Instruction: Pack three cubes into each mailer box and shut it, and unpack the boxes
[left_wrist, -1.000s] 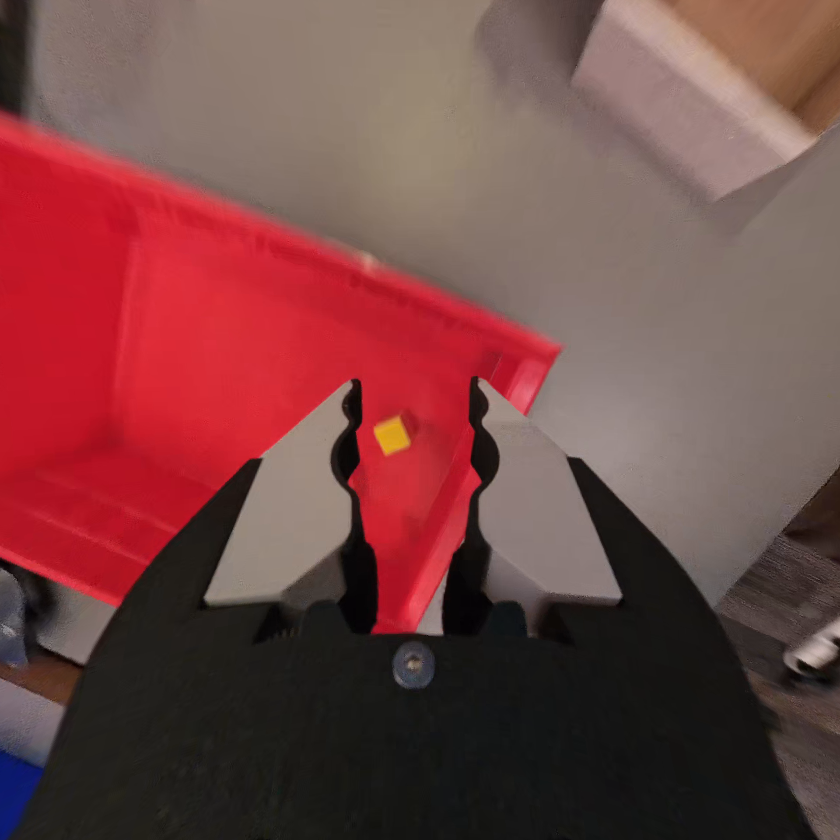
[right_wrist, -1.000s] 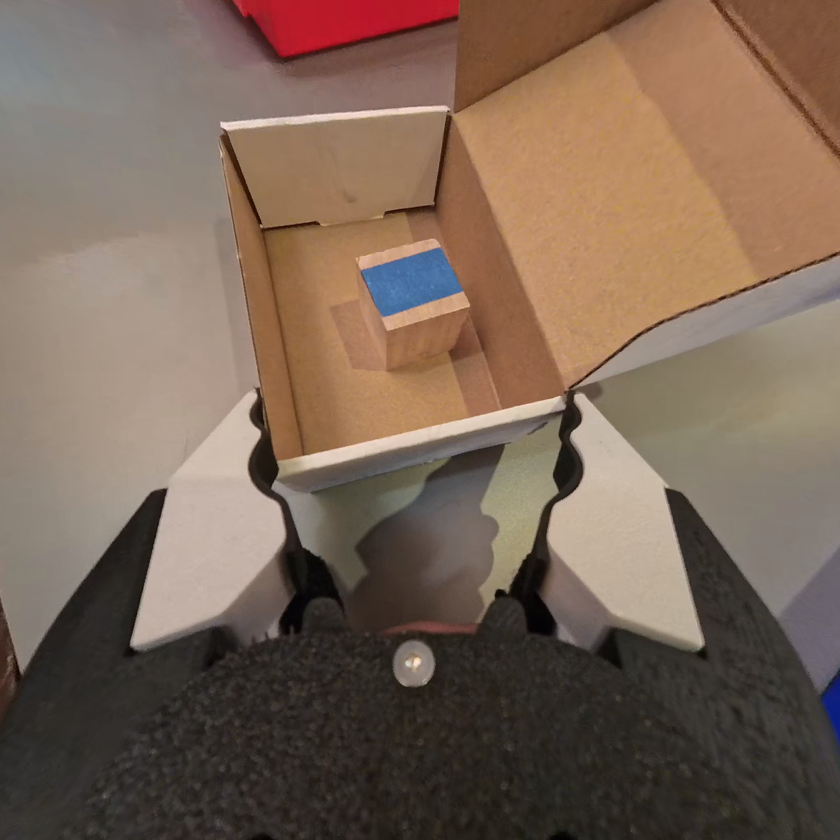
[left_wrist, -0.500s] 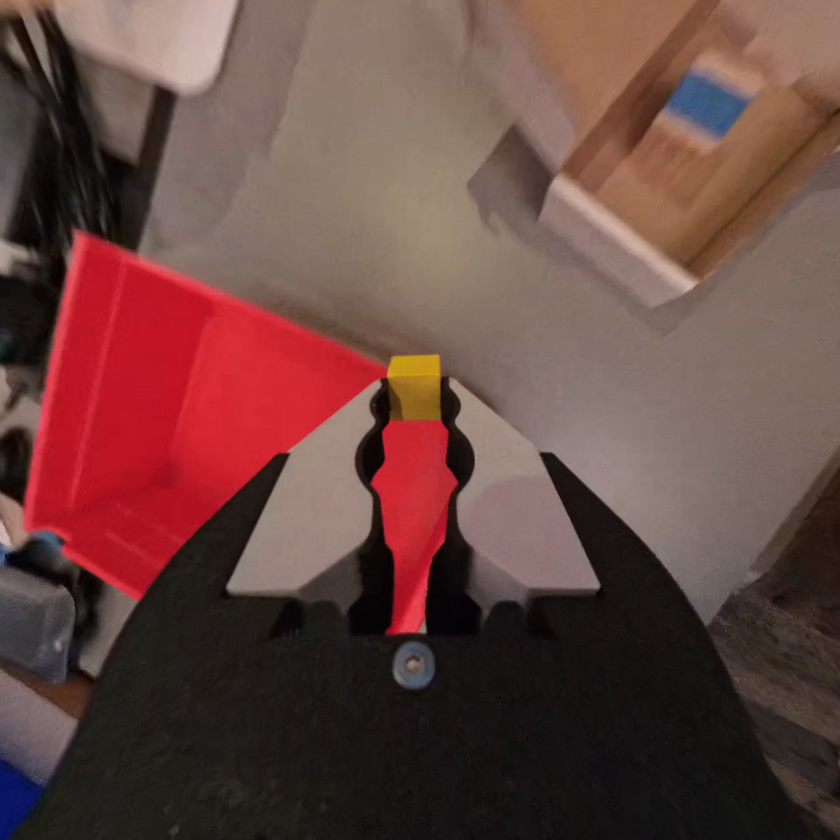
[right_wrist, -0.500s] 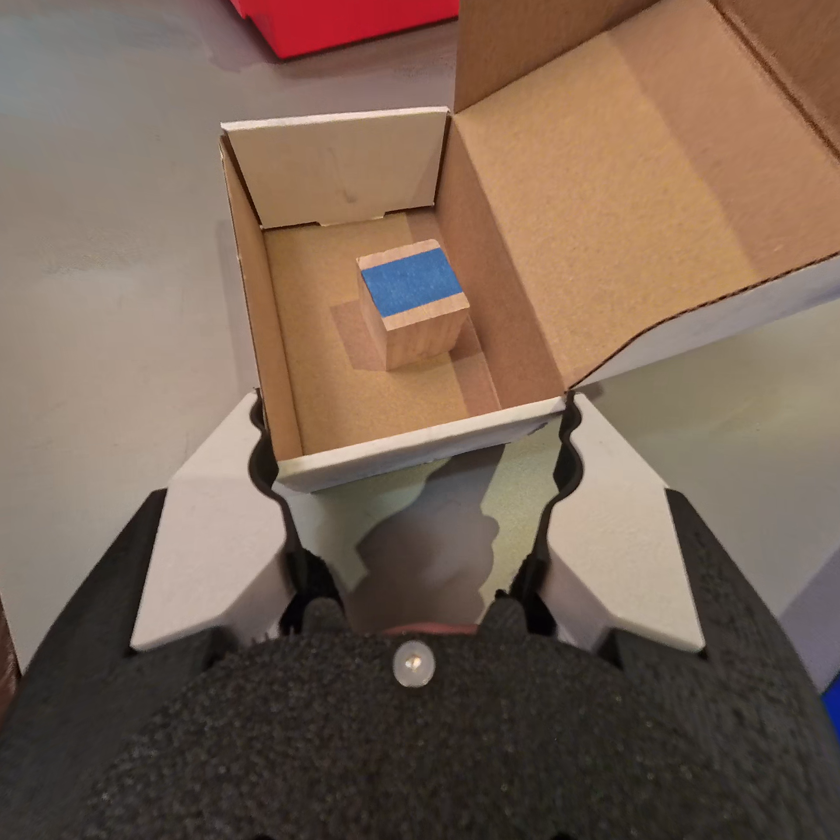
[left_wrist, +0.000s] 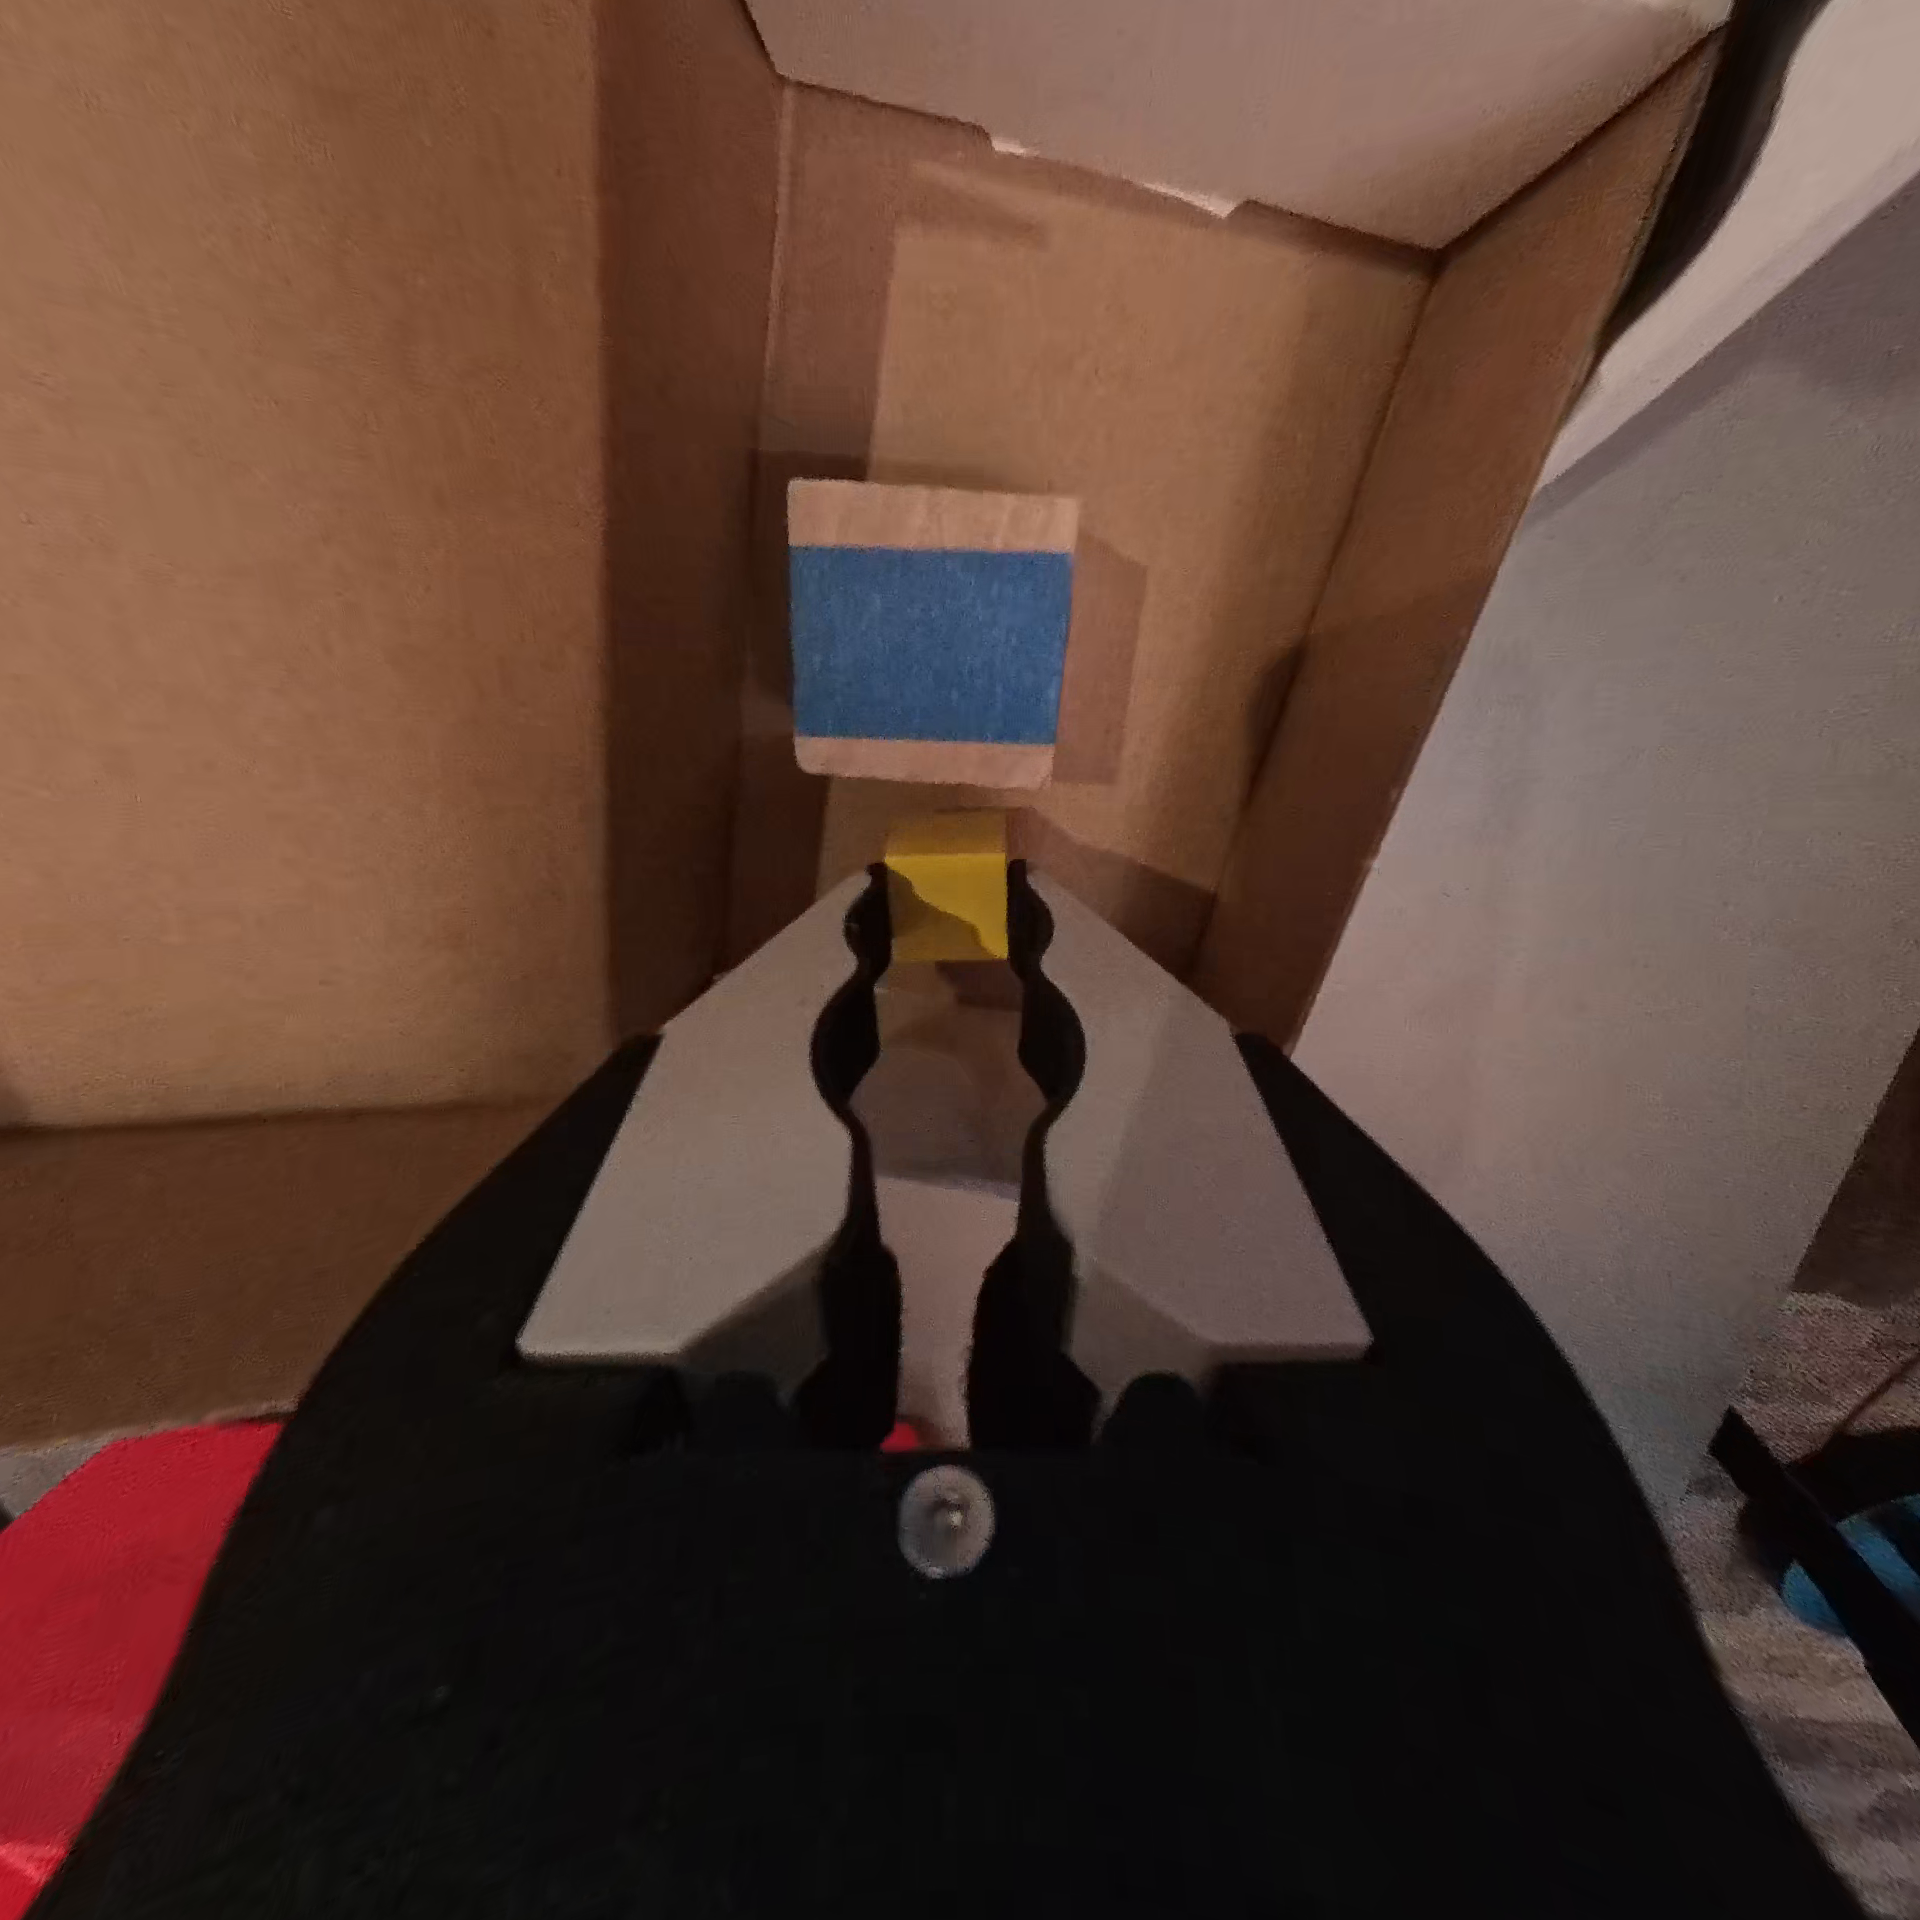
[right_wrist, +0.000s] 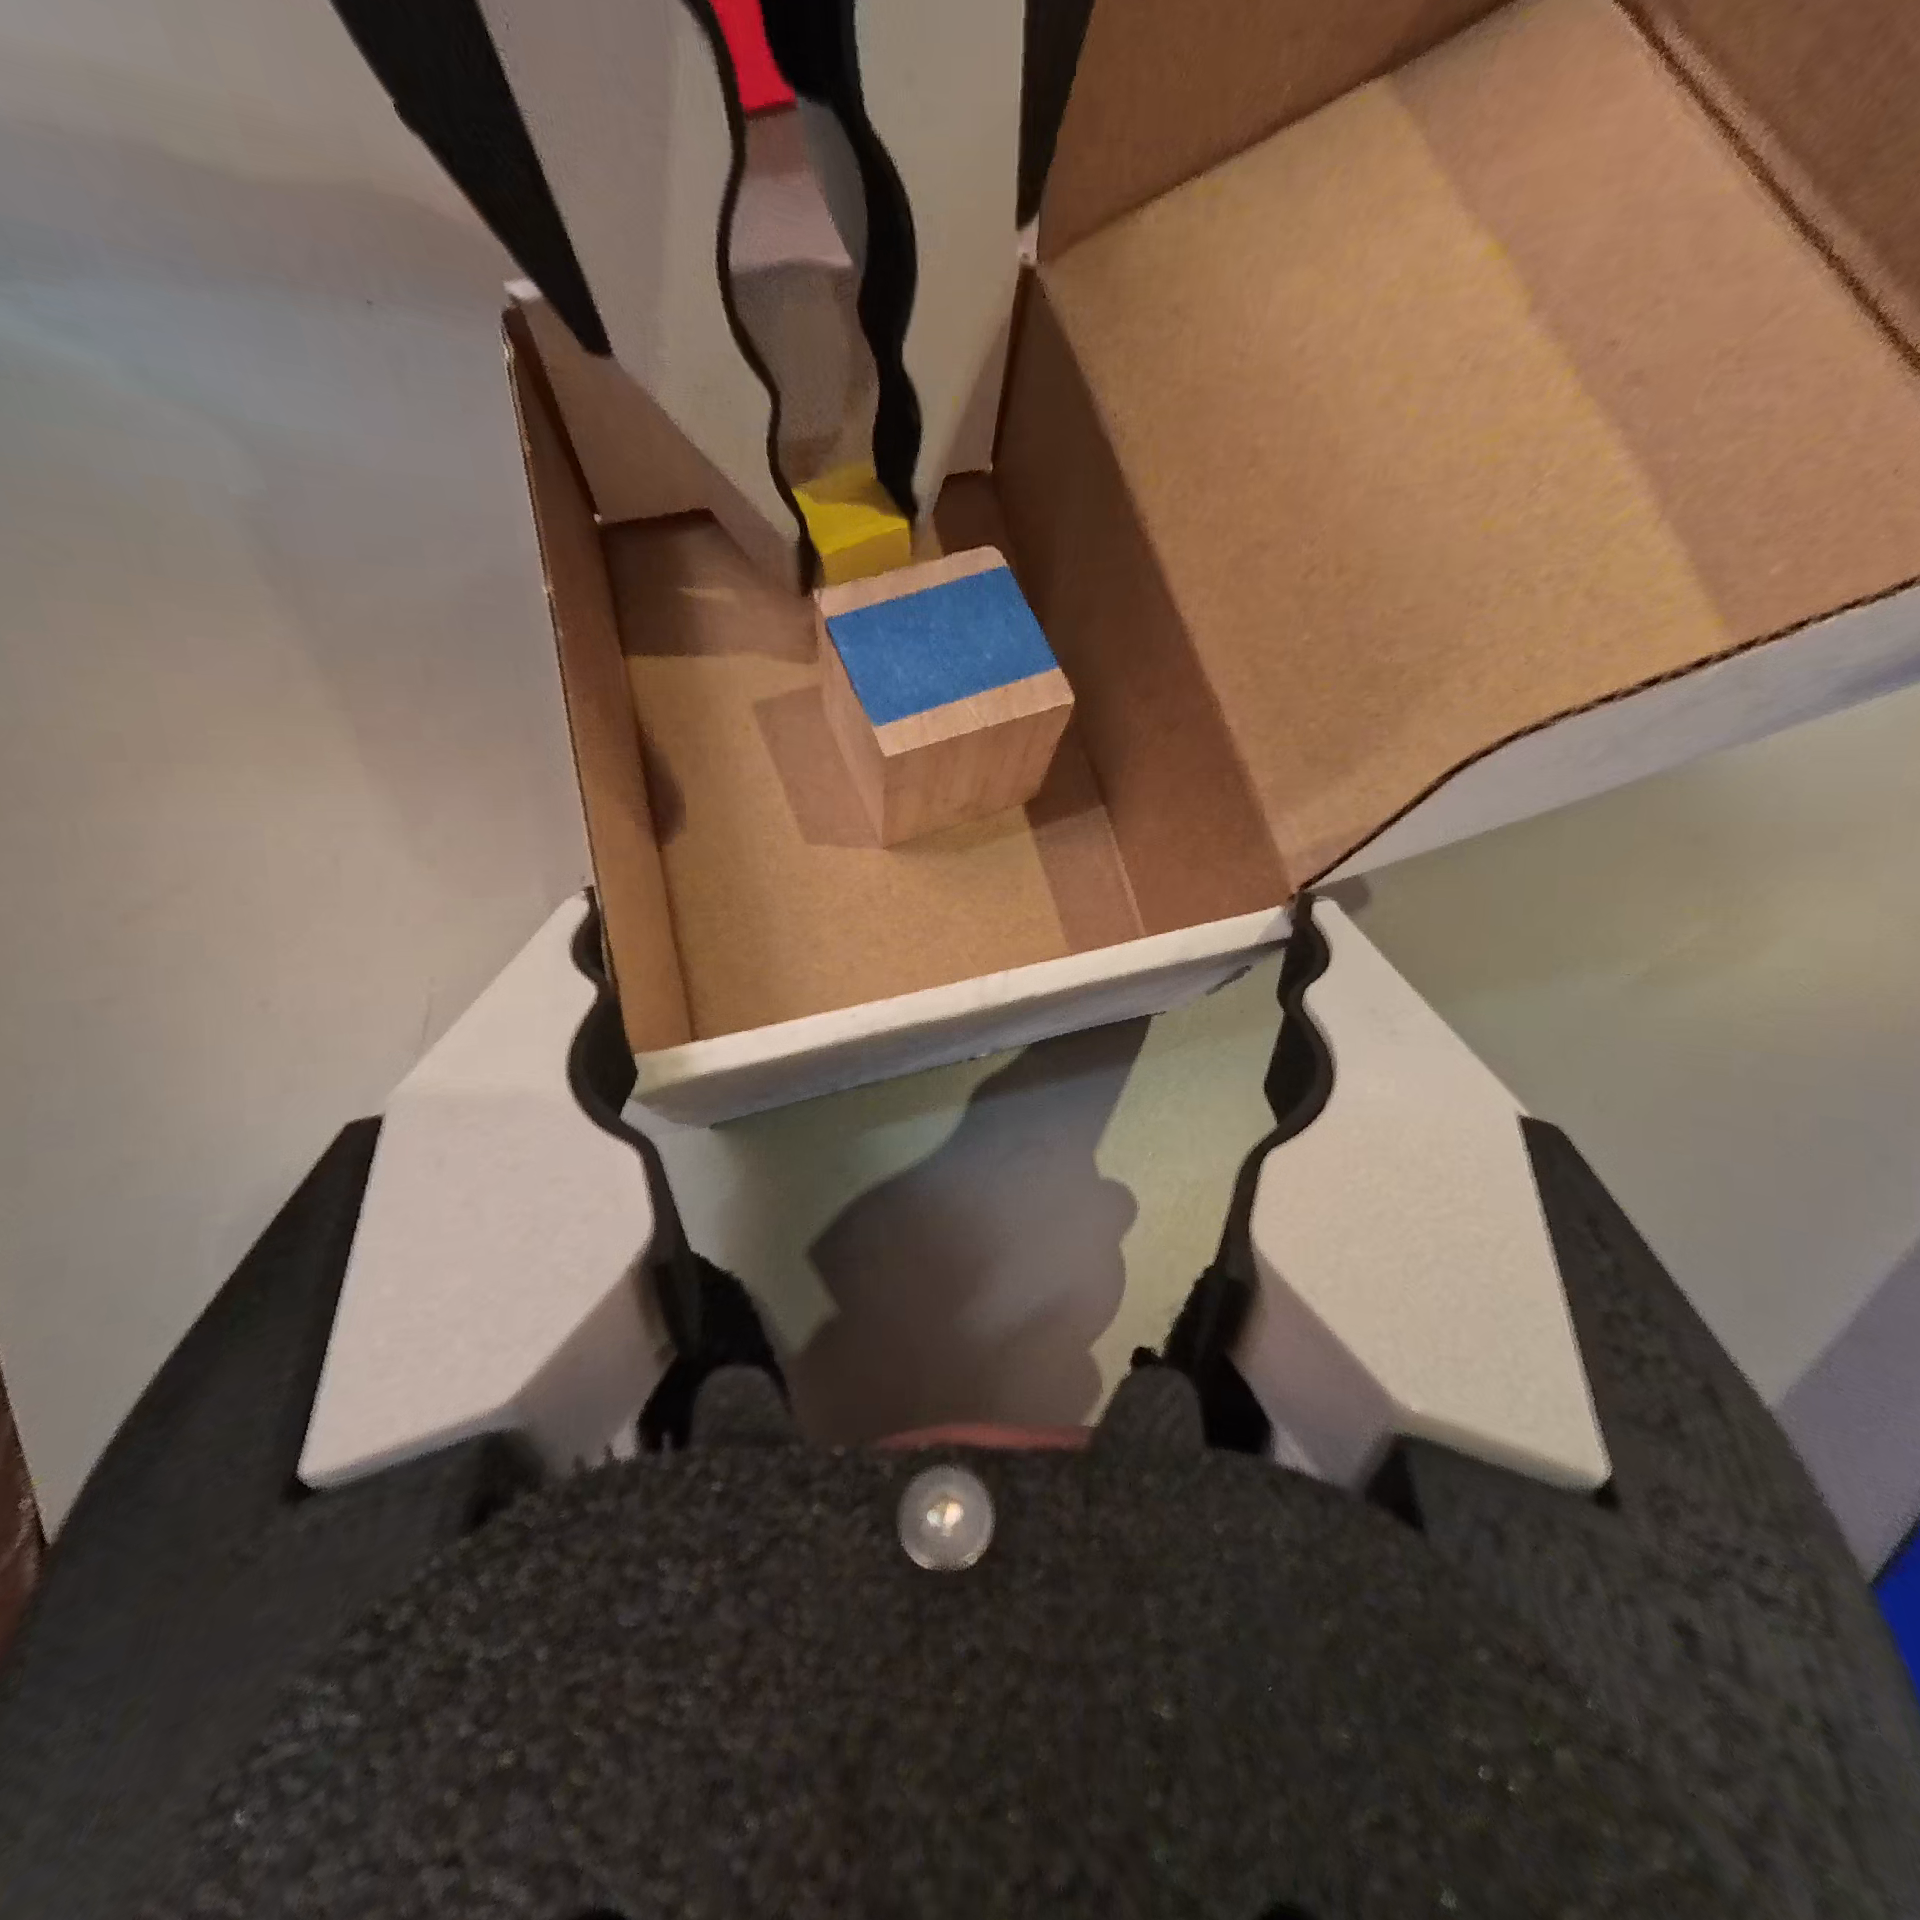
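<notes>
Currently listed: one small white-outside, brown-inside cardboard mailer box (right_wrist: 940, 1023), lid (right_wrist: 1455, 436) swung up and back, standing on a pale grey tabletop (right_wrist: 208, 623).

Contents: one wooden cube with a blue taped top face (right_wrist: 940, 665), resting on the box floor, toward the lid side.

Left gripper (left_wrist: 945, 883), black body with pale grey fingers: clenched on a small yellow cube (left_wrist: 948, 899) at the very fingertips. In the right wrist view this left gripper (right_wrist: 854, 530) reaches down into the box from the far end, the yellow cube (right_wrist: 847, 525) held just behind the blue-topped cube and very close to it; contact between the two cannot be judged.

Right gripper (right_wrist: 940, 971), same make: jaws spread wide, one finger at each near corner of the box, its front wall between them; whether they press the cardboard cannot be told.

Also present: red plastic bin (left_wrist: 94, 1621), corner only, at the lower left of the left wrist view.
</notes>
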